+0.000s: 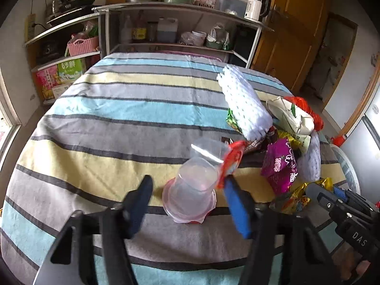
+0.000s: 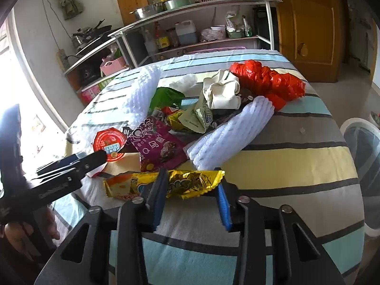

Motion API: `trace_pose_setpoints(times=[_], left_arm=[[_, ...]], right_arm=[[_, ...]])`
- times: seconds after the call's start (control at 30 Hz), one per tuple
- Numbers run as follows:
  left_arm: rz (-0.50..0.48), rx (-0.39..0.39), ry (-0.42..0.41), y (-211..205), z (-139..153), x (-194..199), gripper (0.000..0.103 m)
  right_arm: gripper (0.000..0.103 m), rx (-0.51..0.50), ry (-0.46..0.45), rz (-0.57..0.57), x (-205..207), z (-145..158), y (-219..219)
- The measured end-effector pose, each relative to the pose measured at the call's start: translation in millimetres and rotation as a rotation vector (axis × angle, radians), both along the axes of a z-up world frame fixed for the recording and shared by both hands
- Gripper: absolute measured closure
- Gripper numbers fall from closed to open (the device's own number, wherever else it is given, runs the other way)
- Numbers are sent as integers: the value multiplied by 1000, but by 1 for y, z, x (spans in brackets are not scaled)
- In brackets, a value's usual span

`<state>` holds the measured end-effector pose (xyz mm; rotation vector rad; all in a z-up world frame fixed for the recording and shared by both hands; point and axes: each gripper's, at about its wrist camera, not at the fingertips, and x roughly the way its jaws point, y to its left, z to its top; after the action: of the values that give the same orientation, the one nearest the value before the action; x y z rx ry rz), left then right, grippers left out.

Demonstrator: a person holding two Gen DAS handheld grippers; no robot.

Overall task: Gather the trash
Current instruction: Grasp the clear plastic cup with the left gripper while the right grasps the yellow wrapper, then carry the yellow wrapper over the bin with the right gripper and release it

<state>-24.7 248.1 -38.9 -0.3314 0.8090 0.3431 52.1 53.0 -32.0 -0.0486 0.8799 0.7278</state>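
A clear plastic cup (image 1: 193, 187) with a peeled red foil lid (image 1: 231, 160) lies on the striped tablecloth (image 1: 118, 118). My left gripper (image 1: 187, 185) is open, its fingers on either side of the cup. My right gripper (image 2: 192, 180) is open around a gold snack wrapper (image 2: 187, 182); it also shows at the right of the left wrist view (image 1: 327, 194). A trash pile lies behind: purple wrapper (image 2: 161, 144), white foam nets (image 2: 228, 133), red plastic bag (image 2: 268, 80), cream carton (image 2: 220, 92). The red lid (image 2: 109, 143) shows beside the left gripper's fingers (image 2: 95, 160).
Metal shelves (image 1: 166, 45) with bottles, pots and a kettle stand behind the table. A wooden door (image 2: 311, 23) is at the back right. A white bin (image 2: 363, 142) stands off the table's right edge.
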Motion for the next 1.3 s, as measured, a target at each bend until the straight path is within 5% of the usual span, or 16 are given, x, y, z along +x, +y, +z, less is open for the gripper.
trace_pose_setpoints(times=[0.17,0.47,0.93,1.3], left_arm=[[-27,10,-4,-6,2,0,65],[-55,7,-22,-16,10,-6,73],[-156,15,-77,-51,30,-5,75],[-315,103,-142,-113,61,18,75]], right_arm=[[81,23,6,3,0,0,-3],[83,85,-26,-33,-4,11,-20],[83,161,-109,-144,-11,44,-72],[83,181,-196,-297,-3,71,-135]])
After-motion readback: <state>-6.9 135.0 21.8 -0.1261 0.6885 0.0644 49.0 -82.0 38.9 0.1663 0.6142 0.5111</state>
